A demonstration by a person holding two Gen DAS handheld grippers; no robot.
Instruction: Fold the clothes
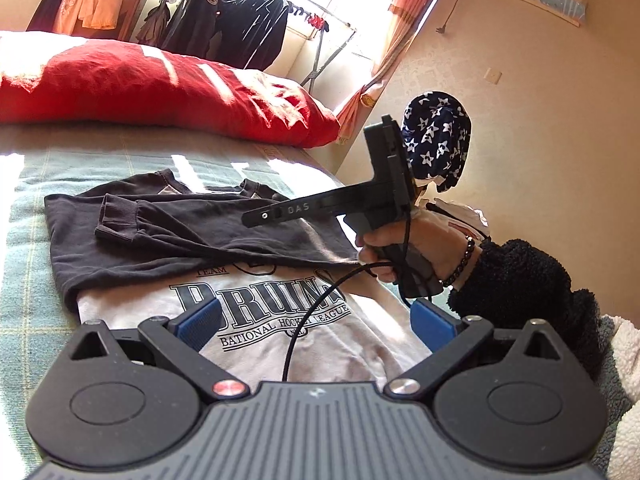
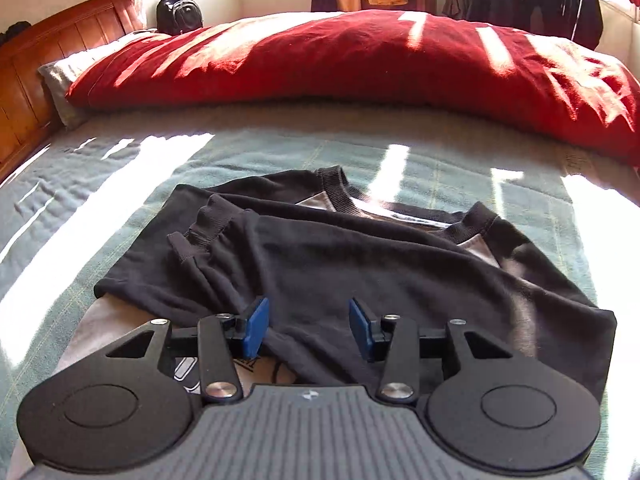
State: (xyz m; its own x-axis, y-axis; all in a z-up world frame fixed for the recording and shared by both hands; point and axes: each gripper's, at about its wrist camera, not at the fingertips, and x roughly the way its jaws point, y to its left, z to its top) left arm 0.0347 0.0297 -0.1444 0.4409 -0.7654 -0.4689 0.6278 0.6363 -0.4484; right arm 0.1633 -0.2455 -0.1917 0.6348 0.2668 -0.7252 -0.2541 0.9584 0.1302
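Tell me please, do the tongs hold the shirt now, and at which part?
Nothing is held. The right tongs stand open above the dark sleeve of the shirt, pads not touching it. The left tongs are also open and empty.

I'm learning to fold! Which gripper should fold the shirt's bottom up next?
Probably the left gripper: it hangs open right over the shirt's white lower part. The right gripper sits open over the folded sleeves.

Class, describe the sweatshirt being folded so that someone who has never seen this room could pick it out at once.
Start at the bed with the pale green checked cover and find the big red pillow across its far side. In front of the pillow lies the sweatshirt, flat, with its sleeves folded over the chest. It alone has a white body with black sleeves and a black "BRUINS" print; the other clothes hang along the wall.
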